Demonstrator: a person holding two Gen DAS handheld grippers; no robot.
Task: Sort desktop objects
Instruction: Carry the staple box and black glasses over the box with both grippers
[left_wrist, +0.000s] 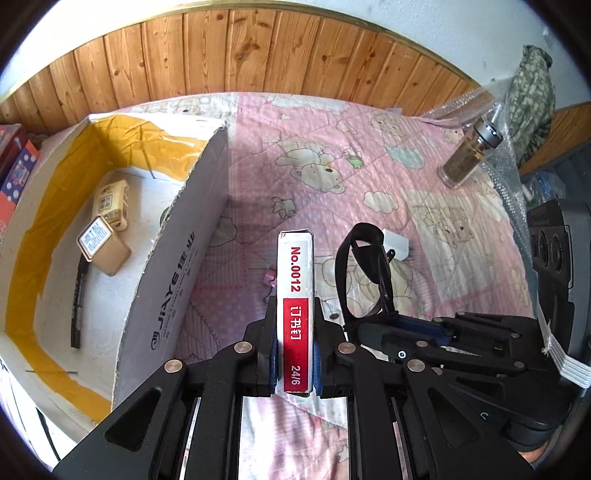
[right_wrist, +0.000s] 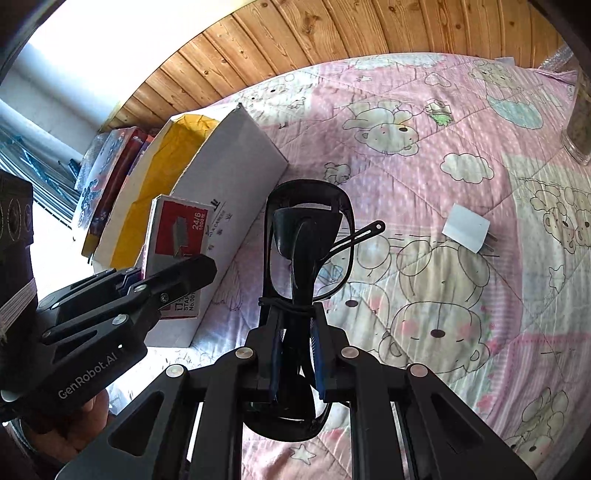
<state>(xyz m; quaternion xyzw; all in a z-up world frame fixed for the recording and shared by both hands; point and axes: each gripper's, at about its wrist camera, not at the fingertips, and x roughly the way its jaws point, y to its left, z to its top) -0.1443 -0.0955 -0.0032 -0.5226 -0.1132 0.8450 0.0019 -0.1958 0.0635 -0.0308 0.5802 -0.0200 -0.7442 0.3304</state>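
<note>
My left gripper (left_wrist: 295, 354) is shut on a red-and-white staple box (left_wrist: 295, 295) and holds it upright above the pink quilt, just right of the open cardboard box (left_wrist: 173, 280). From the right wrist view, the same left gripper (right_wrist: 173, 273) and the staple box (right_wrist: 177, 236) show in front of the cardboard box (right_wrist: 229, 166). My right gripper (right_wrist: 297, 354) is shut on folded black glasses (right_wrist: 310, 243), whose frame sticks up past the fingers. In the left wrist view the right gripper (left_wrist: 406, 328) with the glasses (left_wrist: 364, 273) is close on the right.
The cardboard box, lined with yellow tape, holds two tan packets (left_wrist: 105, 236) and a black pen (left_wrist: 77, 299). A white plug adapter (right_wrist: 467, 229) lies on the bear-print quilt (right_wrist: 443, 147). A spice jar (left_wrist: 469, 155) stands at the back right. Wood panelling runs behind.
</note>
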